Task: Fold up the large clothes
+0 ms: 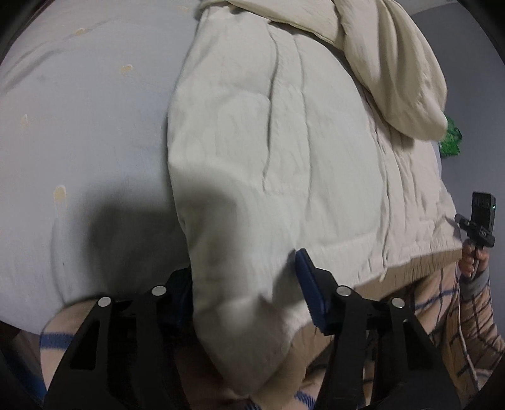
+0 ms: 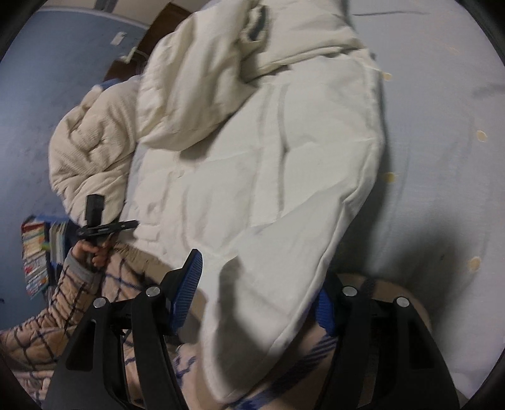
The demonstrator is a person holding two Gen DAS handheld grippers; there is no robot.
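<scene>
A cream padded coat (image 1: 284, 142) lies spread on a pale blue bed sheet (image 1: 79, 126), with one sleeve folded over it at the top right. It also shows in the right wrist view (image 2: 252, 173). My left gripper (image 1: 246, 293) is open, its blue pads either side of the coat's near hem corner, which bulges between the jaws. My right gripper (image 2: 258, 293) is open too, with another hem corner lying between its pads. The other hand-held gripper shows at the right edge of the left wrist view (image 1: 478, 220) and at the left of the right wrist view (image 2: 101, 220).
A beige plaid blanket or garment (image 1: 457, 315) lies under the coat's near edge. A green object (image 1: 451, 135) sits at the bed's right edge. A stack of books (image 2: 38, 252) stands on the blue floor at left. A dark wooden piece of furniture (image 2: 151, 28) is beyond the bed.
</scene>
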